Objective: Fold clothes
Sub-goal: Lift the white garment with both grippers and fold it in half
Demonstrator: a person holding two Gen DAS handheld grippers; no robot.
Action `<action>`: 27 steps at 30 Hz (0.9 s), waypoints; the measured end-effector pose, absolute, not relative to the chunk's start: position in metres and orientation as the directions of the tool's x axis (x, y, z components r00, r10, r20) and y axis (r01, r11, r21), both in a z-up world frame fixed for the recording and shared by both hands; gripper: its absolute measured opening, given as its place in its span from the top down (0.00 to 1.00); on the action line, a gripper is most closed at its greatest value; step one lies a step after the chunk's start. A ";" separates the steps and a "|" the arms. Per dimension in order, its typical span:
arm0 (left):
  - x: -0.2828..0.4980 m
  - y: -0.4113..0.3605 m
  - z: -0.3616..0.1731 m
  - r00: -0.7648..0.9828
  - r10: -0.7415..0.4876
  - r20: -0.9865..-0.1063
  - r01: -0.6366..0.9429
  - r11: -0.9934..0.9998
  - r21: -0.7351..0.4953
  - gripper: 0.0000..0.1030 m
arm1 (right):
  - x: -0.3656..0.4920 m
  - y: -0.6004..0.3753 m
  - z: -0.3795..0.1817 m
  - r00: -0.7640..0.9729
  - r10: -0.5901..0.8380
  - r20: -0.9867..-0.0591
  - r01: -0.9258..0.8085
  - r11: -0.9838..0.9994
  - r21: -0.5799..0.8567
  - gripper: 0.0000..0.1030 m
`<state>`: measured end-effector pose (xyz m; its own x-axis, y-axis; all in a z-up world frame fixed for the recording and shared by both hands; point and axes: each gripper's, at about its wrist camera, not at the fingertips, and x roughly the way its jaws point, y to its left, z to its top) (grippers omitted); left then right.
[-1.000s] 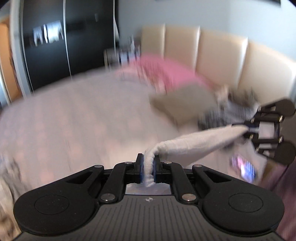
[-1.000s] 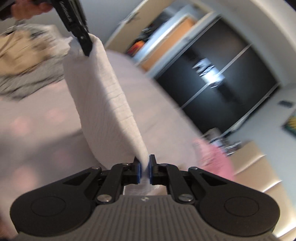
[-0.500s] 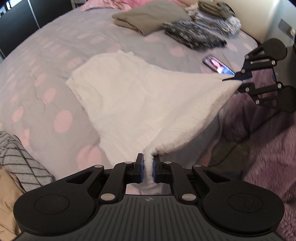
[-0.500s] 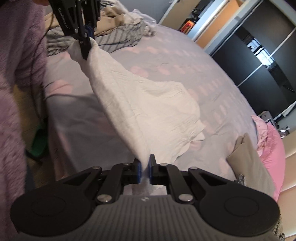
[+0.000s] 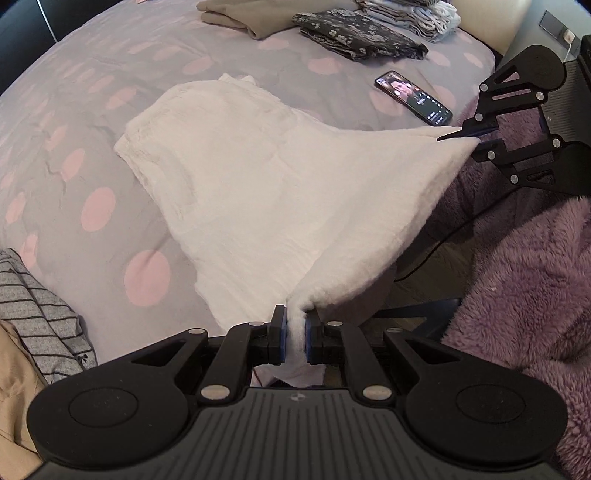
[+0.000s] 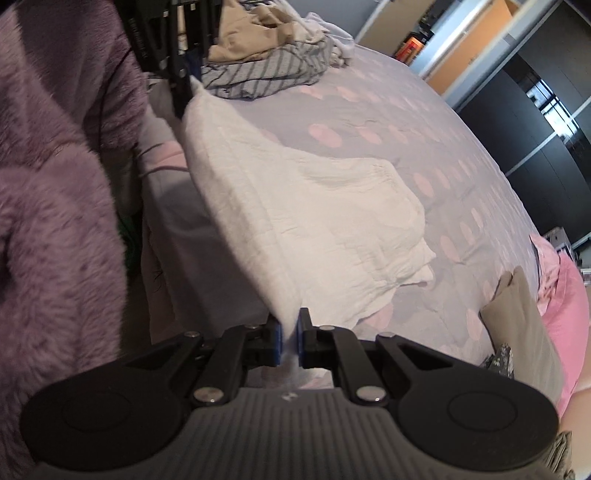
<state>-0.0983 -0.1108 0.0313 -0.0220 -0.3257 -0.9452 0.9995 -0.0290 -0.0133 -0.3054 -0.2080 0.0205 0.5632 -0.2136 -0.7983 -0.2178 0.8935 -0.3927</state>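
- My left gripper point(image 5: 294, 338) has its jaws clamped on one near corner of the white garment point(image 5: 258, 184); the cloth bunches up between the blue pads.
- My right gripper point(image 6: 290, 341) is closed the same way on the other near corner, so the held edge runs taut between the two, hanging off the near side of the bed point(image 5: 110, 92).
- The rest of the garment lies ahead of both sets of jaws, spread on the bed with its far end crumpled, short of the phone point(image 5: 413, 98).
- Its long axis runs away from the held edge toward the folded stack point(image 5: 354, 33), so I judge the fold goes forward over the bed.
- Neither hand is clearly nearer; both sit at the edge, level with each other.
- The unsorted heap point(image 6: 273, 74) lies just beyond the left gripper.
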 end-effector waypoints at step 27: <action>-0.006 -0.193 0.058 0.162 -0.510 -0.845 0.982 0.169 0.086 0.93 | -0.210 -0.291 0.040 0.627 -0.406 -0.665 -0.006 0.851 -0.525 0.91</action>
